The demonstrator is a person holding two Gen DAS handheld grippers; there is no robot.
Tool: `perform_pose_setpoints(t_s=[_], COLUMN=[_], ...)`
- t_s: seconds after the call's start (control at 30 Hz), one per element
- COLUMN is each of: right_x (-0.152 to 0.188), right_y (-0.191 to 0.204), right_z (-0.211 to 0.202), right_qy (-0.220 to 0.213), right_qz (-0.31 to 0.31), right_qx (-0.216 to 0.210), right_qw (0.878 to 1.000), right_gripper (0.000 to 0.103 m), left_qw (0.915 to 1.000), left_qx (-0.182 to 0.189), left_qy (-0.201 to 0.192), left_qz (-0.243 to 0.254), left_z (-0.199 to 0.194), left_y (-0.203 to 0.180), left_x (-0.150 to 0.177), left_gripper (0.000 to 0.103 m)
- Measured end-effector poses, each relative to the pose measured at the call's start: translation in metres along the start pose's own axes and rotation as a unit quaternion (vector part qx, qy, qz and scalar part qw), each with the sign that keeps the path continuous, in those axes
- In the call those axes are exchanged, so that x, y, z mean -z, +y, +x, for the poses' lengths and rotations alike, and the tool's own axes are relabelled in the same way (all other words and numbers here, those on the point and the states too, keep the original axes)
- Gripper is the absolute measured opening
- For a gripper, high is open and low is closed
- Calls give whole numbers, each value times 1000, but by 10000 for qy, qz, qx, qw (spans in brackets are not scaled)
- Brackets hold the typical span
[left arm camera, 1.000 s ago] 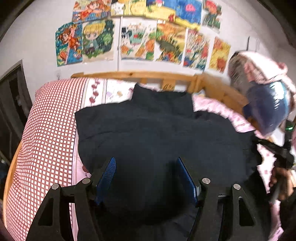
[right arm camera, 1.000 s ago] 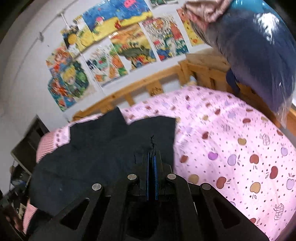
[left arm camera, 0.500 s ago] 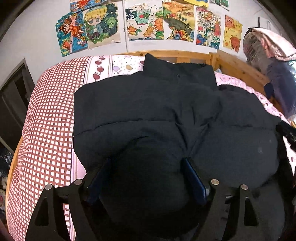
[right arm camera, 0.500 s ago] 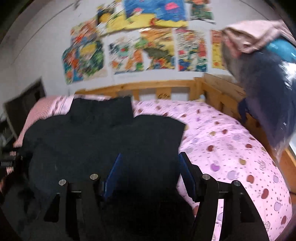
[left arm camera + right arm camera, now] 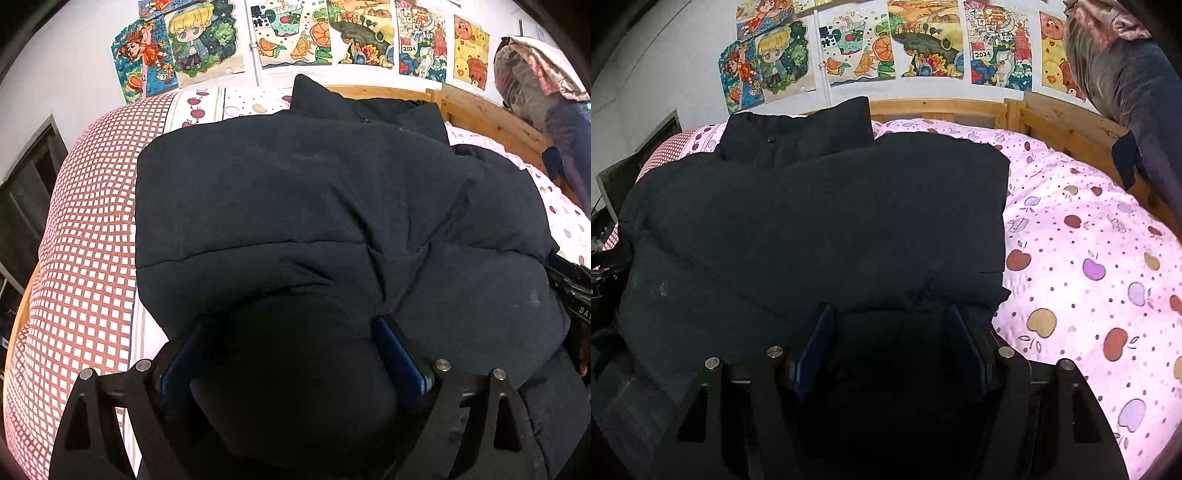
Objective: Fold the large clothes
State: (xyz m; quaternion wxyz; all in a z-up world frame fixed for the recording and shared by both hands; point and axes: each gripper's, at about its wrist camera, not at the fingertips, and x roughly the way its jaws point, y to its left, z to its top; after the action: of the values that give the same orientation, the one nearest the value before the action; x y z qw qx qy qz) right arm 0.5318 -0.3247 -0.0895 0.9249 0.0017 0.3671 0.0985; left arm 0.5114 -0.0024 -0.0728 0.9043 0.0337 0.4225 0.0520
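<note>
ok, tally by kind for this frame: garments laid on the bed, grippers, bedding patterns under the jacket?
Black puffer jacket lying on the bed: 1
Grippers, two-finger with blue pads: 2, left gripper and right gripper
Bedding patterns: 2, red-and-white checked cover and pink apple-print quilt
Total: 5

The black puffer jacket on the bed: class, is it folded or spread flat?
Folded. The black puffer jacket lies doubled on the bed: one padded layer overlaps another, its collar sticking out beyond.

jacket [image 5: 314,206]: matt puffy cloth | bedframe [image 5: 1067,122]: bare wood | quilt [image 5: 1089,258]: soft cloth
</note>
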Motion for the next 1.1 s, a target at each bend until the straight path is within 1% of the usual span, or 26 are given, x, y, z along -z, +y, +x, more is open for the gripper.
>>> perform_pose_setpoints(t_s=[0.1, 0.2, 0.27, 0.33, 0.4, 0.43, 0.5, 0.57, 0.6, 0.73, 0.83, 0.93, 1.03, 1.1], right_x=[4, 8, 12, 14, 16, 17, 18, 14, 14, 14, 17, 13, -7, -23], right_y=[-3, -3, -4, -5, -7, -7, -8, -13, -16, -30, -37, -39, -37, -35], right_z=[4, 2, 2, 0, -1, -3, -7, -13, -17, -34, -43, -48, -59, -65], right_qy=[-22, -124, -206, -303, -350, -388, -436, -448, -466, -480, -394, -274, -303, -367], right_qz=[63, 124, 154, 209, 245, 257, 300, 423, 517, 992, 1193, 1211, 1023, 975], right_qx=[-72, -144, -164, -226, -328, -361, -389, -441, -499, -804, -988, -1020, -992, -1083], right_qw=[10000, 9997, 9995, 9991, 9985, 9983, 9978, 9971, 9963, 9907, 9871, 9870, 9893, 9886], right_gripper=[62, 65, 66, 70, 84, 85, 87, 87, 87, 87, 87, 88, 88, 88], left_qw=[10000, 9999, 9994, 9975, 9936, 9911, 9830, 9786, 9790, 9881, 9901, 9903, 9890, 9877], left_qx=[-14, 71, 229, 491, 775, 911, 1226, 1367, 1350, 997, 923, 952, 1022, 1074], left_qy=[-34, -148, -225, -338, -470, -515, -653, -742, -750, -708, -719, -680, -699, -714], left_qz=[-3, -53, -149, -378, -677, -826, -1201, -1346, -1332, -929, -773, -746, -803, -887], left_z=[-1, -4, -10, -19, -34, -41, -59, -73, -79, -96, -102, -102, -97, -89], left_y=[-1, -1, 4, 17, 31, 38, 57, 72, 77, 84, 86, 84, 78, 73], left_x=[2, 6, 8, 5, 5, 5, 7, 9, 9, 3, -9, -35, -69, -94], left_gripper=[92, 94, 95, 95, 95, 95, 95, 95, 95, 95, 95, 95, 95, 95])
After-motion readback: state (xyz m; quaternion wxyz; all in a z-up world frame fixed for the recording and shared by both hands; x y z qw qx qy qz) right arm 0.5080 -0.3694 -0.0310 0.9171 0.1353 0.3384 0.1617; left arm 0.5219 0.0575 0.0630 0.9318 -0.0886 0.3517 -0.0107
